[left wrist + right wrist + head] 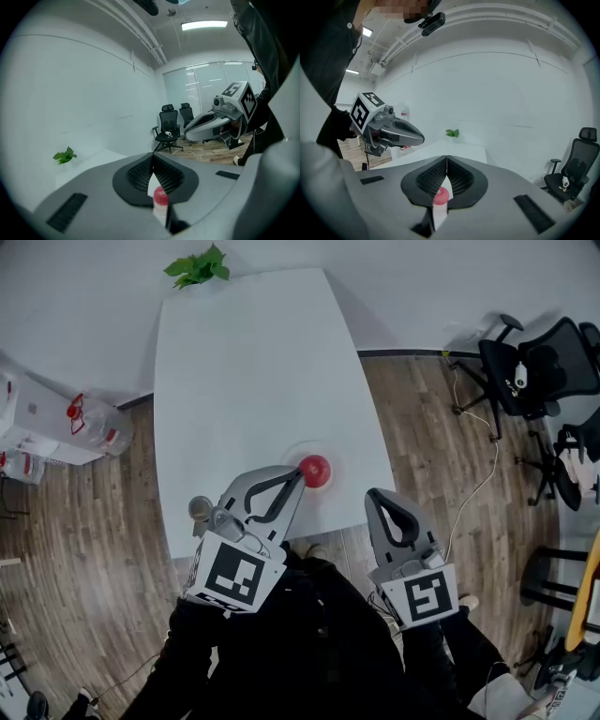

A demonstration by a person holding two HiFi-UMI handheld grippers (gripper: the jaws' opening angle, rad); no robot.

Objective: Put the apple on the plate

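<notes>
Both tongs, the left gripper (296,475) and the right gripper (374,495), are pressed together empty and should stay near, clear of the apple (315,471) apparently on the plate (292,455).

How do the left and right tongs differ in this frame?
In the head view the left tongs end just beside the apple on its plate; the right tongs end farther off, at the near edge of the table. The left tongs slant strongly rightward; the right tongs lean only slightly leftward. Both are shut and empty.
</notes>
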